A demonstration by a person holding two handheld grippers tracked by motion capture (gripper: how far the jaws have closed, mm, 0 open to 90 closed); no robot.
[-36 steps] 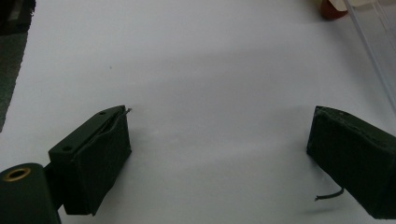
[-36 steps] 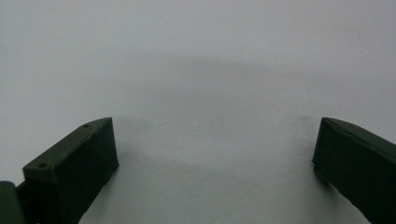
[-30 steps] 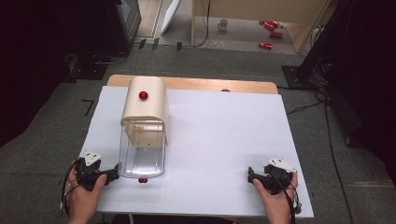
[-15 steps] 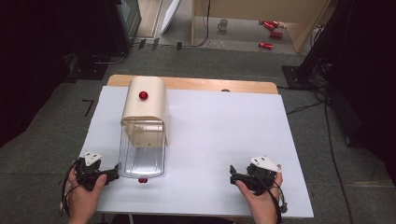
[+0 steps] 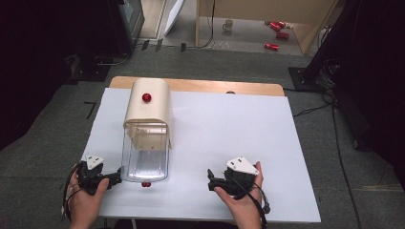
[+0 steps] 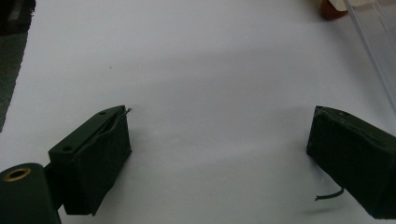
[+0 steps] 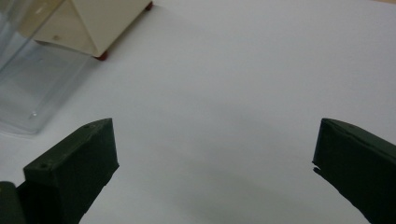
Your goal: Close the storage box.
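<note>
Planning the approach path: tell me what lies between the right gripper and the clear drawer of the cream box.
Nothing but bare white table: in the high view the stretch from the right gripper to the clear drawer is unobstructed.

Your desk (image 5: 229, 138) is evenly and brightly lit from above, its white top near washed out, while the floor around it falls into deep darkness. The high view is soft and low in detail. In both claw views the black jaws sit blurred up close, casting faint, diffuse shadows.
</note>
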